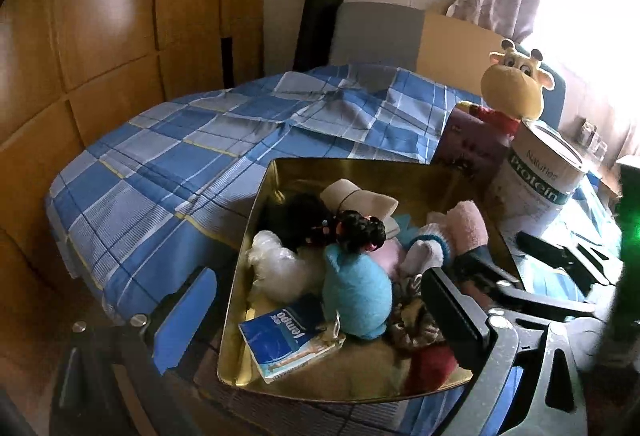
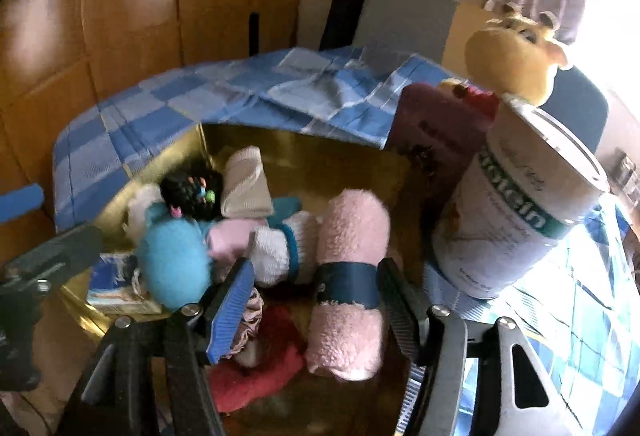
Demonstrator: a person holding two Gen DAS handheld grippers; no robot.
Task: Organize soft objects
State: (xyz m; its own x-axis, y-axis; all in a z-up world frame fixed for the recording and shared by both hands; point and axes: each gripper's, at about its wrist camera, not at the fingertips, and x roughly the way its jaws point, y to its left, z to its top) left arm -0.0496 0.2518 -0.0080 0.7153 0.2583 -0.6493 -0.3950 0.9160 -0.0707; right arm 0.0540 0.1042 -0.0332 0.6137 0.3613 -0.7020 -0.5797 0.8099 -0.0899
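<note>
In the left wrist view, the left gripper (image 1: pixel 320 320) is seen with jaws spread wide, nothing clamped; the gold tin (image 1: pixel 256 220) of soft items sits between and ahead of them, on the checked bedspread (image 1: pixel 168 156).

In the right wrist view, the right gripper (image 2: pixel 316 304) straddles the pink rolled towel (image 2: pixel 352 236) lying in the tin; a gap shows at the left jaw, so the grip appears released.
</note>
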